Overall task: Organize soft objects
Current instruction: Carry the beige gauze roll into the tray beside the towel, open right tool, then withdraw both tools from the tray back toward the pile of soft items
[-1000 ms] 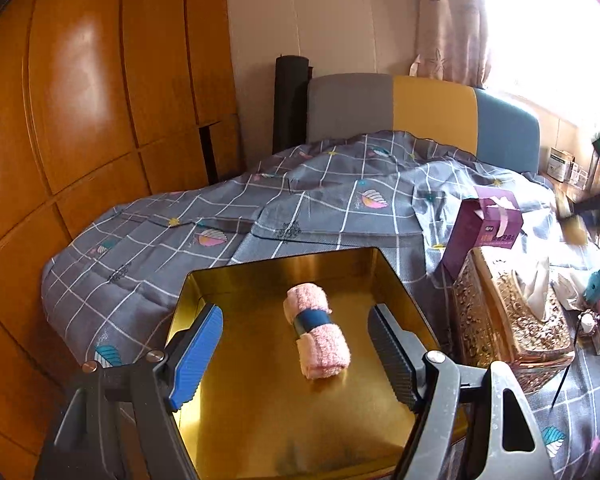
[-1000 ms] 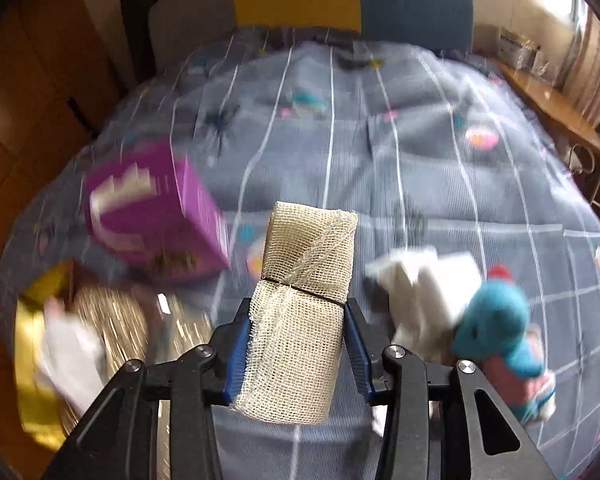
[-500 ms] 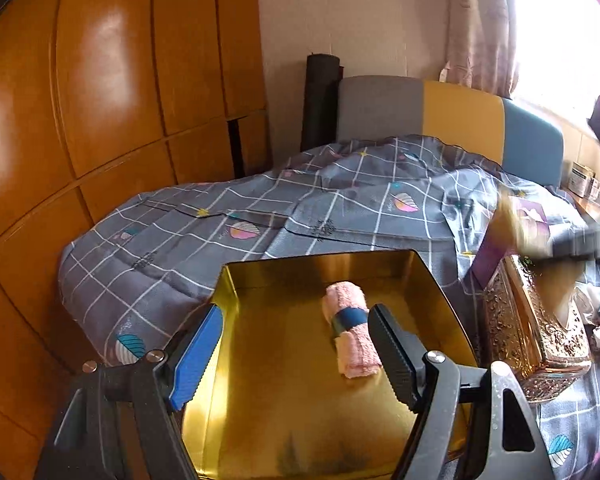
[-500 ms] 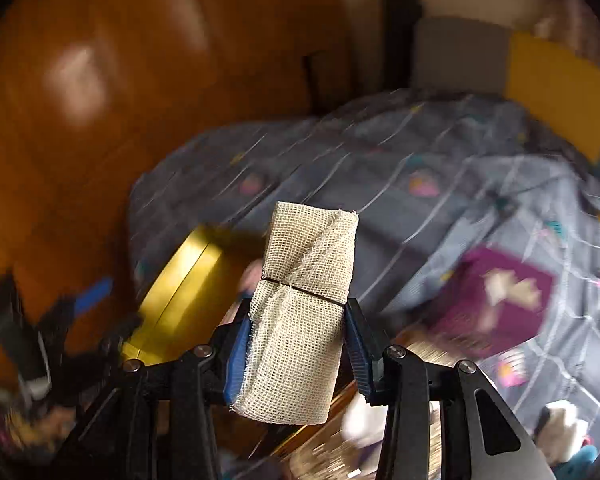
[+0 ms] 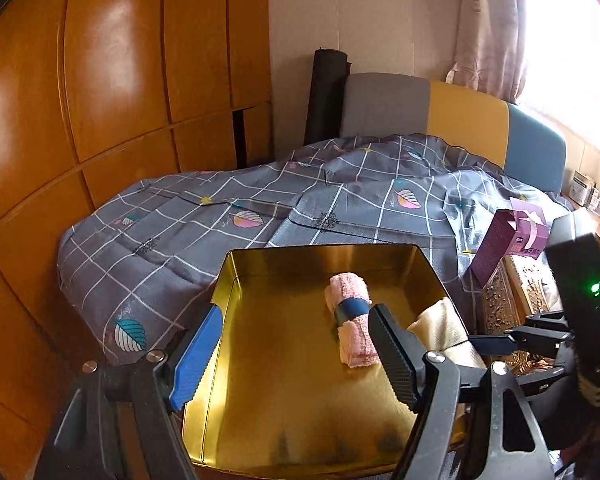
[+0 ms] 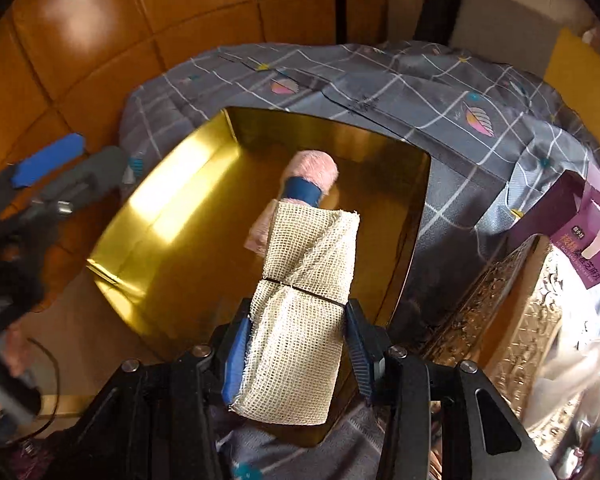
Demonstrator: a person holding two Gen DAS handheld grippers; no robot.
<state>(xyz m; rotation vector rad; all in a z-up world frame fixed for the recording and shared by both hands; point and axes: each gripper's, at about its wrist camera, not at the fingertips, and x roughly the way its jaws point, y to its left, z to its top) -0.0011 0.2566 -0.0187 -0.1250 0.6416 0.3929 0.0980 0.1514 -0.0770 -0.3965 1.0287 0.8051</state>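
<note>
Your right gripper (image 6: 296,356) clamps the mesh cloth roll (image 6: 300,308) over the gold tray (image 6: 168,184); left gripper (image 5: 292,354) open, empty.

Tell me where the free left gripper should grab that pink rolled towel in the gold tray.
Probably across the pink rolled towel at its blue band, coming from above: it lies flat in the gold tray, and the band marks its tightest, firmest part. The left gripper is open.

Blown-out window (image 5: 572,32) glare, fisheye warping
</note>
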